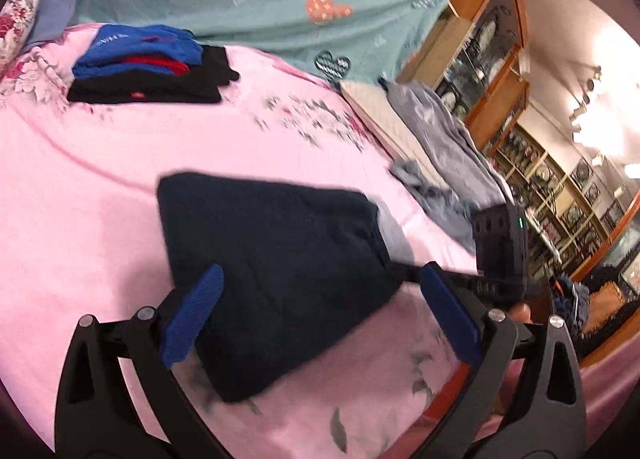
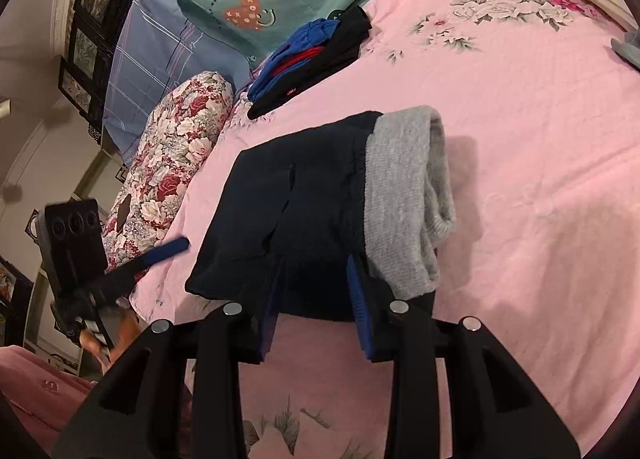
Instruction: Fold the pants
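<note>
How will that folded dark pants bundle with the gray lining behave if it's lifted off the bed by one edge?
The pants are soft cloth, so they will probably sag. The gray lining already bulges loose, so the layers may slide open. The bundle looks thick, perhaps heavy enough to droop from the right gripper.

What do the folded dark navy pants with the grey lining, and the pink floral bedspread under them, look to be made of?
Folded dark navy pants: matte, soft, thick fabric, likely cotton-blend or fleece-backed; no sheen, bulky fold. Grey lining: knitted, ribbed texture visible, probably fleece or jersey knit. Pink floral bedspread: matte woven cloth, probably cotton, with a fine quilted-looking grain and printed flowers. Fibre content cannot be told from here.
</note>
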`<state>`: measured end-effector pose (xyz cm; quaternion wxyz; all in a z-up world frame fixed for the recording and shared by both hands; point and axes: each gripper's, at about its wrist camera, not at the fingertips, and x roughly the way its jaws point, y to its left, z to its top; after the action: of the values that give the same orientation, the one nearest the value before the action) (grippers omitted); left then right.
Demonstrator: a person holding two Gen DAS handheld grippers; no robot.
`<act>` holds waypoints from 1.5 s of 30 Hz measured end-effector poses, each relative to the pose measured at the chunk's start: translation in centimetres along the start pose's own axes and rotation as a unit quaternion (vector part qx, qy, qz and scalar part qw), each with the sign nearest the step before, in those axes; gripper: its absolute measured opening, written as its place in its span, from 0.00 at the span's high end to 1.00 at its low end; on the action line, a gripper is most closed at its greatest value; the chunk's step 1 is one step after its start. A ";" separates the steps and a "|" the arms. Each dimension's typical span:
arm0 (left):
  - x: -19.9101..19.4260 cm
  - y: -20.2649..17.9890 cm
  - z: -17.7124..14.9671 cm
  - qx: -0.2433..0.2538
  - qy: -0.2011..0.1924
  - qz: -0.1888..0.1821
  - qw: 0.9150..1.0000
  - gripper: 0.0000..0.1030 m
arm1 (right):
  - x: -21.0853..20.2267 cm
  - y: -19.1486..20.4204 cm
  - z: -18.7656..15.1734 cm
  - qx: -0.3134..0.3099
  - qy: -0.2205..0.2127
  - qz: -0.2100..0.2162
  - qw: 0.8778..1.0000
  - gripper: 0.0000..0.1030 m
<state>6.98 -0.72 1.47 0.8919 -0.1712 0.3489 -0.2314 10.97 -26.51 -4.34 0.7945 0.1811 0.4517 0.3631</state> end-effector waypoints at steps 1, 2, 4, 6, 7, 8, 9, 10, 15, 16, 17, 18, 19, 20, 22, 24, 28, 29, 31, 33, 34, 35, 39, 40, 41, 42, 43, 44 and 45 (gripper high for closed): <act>0.2 0.7 0.9 -0.005 -0.002 -0.008 1.000 0.02 | 0.0 -0.1 0.0 0.001 -0.004 0.004 1.000 0.67; 0.5 1.2 1.6 -0.008 -0.001 -0.019 1.000 0.02 | 0.1 -0.2 -0.1 0.001 -0.007 0.007 1.000 0.66; 2.3 2.6 3.1 -0.022 0.021 -0.037 0.999 0.02 | 0.0 -0.3 -0.2 0.003 -0.012 0.015 1.000 0.65; 4.8 4.0 4.2 -0.030 0.046 -0.042 0.998 0.02 | 0.0 -0.4 -0.2 0.006 -0.015 0.023 1.000 0.64; 5.8 4.5 4.4 -0.029 0.055 -0.028 0.998 0.02 | 0.0 -0.5 -0.1 0.007 -0.015 0.025 1.000 0.64; 6.8 5.0 4.7 -0.027 0.064 -0.004 0.998 0.02 | 0.0 -0.5 -0.1 0.008 -0.016 0.027 0.999 0.64; 7.7 6.0 4.8 -0.031 0.071 0.029 0.997 0.02 | 0.0 -0.5 -0.1 0.010 -0.016 0.029 0.999 0.64; 8.3 7.4 4.8 -0.045 0.074 0.070 0.994 0.02 | 0.0 -0.7 -0.1 0.014 -0.017 0.033 0.999 0.64; 5.8 11.0 4.3 -0.155 0.050 0.077 0.984 0.03 | -0.2 -1.5 -0.1 0.035 -0.020 0.055 0.998 0.64; 4.6 10.2 4.3 -0.151 0.037 0.065 0.986 0.03 | -0.2 -1.6 -0.1 0.041 -0.020 0.060 0.997 0.64; 3.8 9.2 4.2 -0.140 0.028 0.059 0.988 0.03 | -0.2 -1.8 -0.1 0.047 -0.020 0.066 0.997 0.64; 2.8 7.4 4.0 -0.117 0.017 0.043 0.992 0.03 | -0.2 -2.1 0.0 0.054 -0.019 0.074 0.996 0.64; 2.2 6.0 3.6 -0.099 0.013 0.027 0.995 0.03 | -0.2 -2.3 0.0 0.062 -0.019 0.081 0.995 0.64; 1.6 4.5 3.1 -0.082 0.013 0.007 0.996 0.02 | -0.2 -2.4 0.0 0.067 -0.018 0.086 0.994 0.64; 1.6 1.6 1.7 -0.051 0.028 -0.046 0.997 0.02 | -0.2 -2.8 0.0 0.077 -0.017 0.097 0.992 0.64; 2.5 -0.2 -0.4 -0.035 0.059 -0.068 0.995 0.02 | -0.2 -2.9 0.1 0.082 -0.016 0.101 0.991 0.64; 5.4 0.4 -4.3 -0.033 0.113 -0.023 0.993 0.02 | -0.3 -2.6 0.0 0.078 -0.018 0.097 0.992 0.64; 5.3 0.7 -4.4 -0.027 0.105 -0.024 0.994 0.02 | -0.4 -2.6 -0.1 0.077 -0.018 0.096 0.992 0.64; 4.2 0.7 -4.4 -0.022 0.102 -0.013 0.994 0.02 | -0.3 -2.5 -0.1 0.077 -0.017 0.096 0.992 0.64; 2.8 1.3 -4.1 -0.034 0.094 0.002 0.995 0.02 | -0.4 -2.4 -0.1 0.074 -0.018 0.094 0.993 0.64; 2.3 1.6 -3.9 -0.042 0.087 0.011 0.995 0.02 | -0.4 -2.4 -0.1 0.073 -0.018 0.092 0.993 0.64; 1.4 2.1 -3.7 -0.045 0.083 0.016 0.995 0.02 | -0.4 -2.4 -0.1 0.073 -0.018 0.091 0.993 0.64; 0.0 1.9 -2.9 -0.042 0.057 0.012 0.997 0.02 | -1.6 -0.4 0.7 0.022 -0.033 0.054 0.998 0.62; -0.2 1.8 -3.0 -0.041 0.054 0.005 0.998 0.02 | -2.0 0.6 1.4 0.000 -0.045 0.049 0.998 0.61; -0.1 1.6 -3.1 -0.041 0.053 0.000 0.998 0.02 | -2.3 1.3 2.1 -0.014 -0.055 0.056 0.997 0.61; 0.3 1.4 -3.1 -0.041 0.056 -0.002 0.998 0.02 | -2.4 1.6 2.7 -0.020 -0.061 0.064 0.996 0.60; 0.8 1.3 -3.2 -0.041 0.059 0.000 0.997 0.02 | -2.1 1.8 3.7 -0.020 -0.064 0.072 0.995 0.60; 1.0 1.3 -3.3 -0.042 0.061 0.002 0.997 0.02 | -1.7 1.7 4.2 -0.016 -0.063 0.075 0.995 0.59; 1.2 1.4 -3.5 -0.043 0.067 0.009 0.997 0.02 | -0.9 1.2 5.0 -0.006 -0.059 0.073 0.996 0.56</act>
<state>5.73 -0.71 -2.26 0.8603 -0.1906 0.4189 -0.2194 14.46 -26.20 -0.44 0.7925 0.2299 0.3871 0.4114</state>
